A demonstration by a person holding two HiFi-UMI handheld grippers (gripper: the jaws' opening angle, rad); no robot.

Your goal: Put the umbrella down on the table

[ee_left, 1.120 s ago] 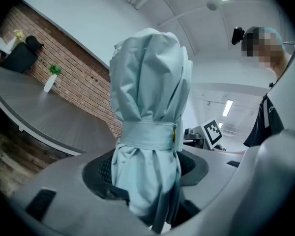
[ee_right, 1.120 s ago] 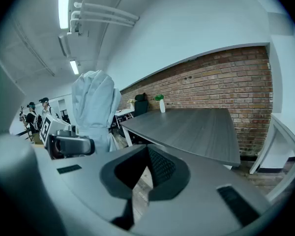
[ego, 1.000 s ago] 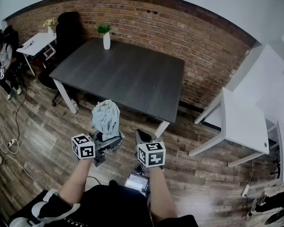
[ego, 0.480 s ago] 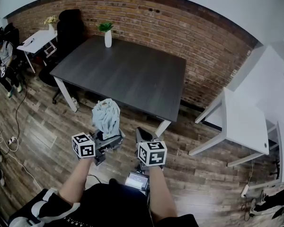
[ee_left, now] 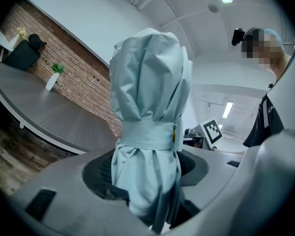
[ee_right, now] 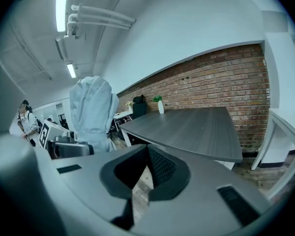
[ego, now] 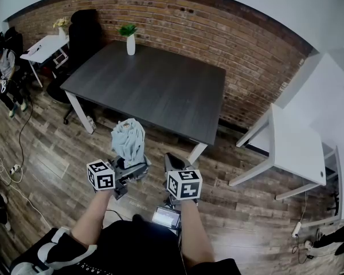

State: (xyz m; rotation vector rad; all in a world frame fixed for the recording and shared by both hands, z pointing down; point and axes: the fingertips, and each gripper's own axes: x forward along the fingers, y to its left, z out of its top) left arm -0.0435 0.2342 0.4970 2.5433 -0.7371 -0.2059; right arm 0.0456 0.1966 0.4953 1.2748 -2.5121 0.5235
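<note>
Left hand-held gripper around folded umbrella

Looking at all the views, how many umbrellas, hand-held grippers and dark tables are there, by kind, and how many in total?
umbrella: 1
hand-held grippers: 2, left and right
dark table: 1
Total: 4

The right gripper has jaws together, table ahead, umbrella at left.

Both forearms reach up from the bottom centre of the head view, side by side. The left gripper points level, jaws clamped on the folded umbrella. The right gripper tips slightly downward, jaws together, empty.
</note>
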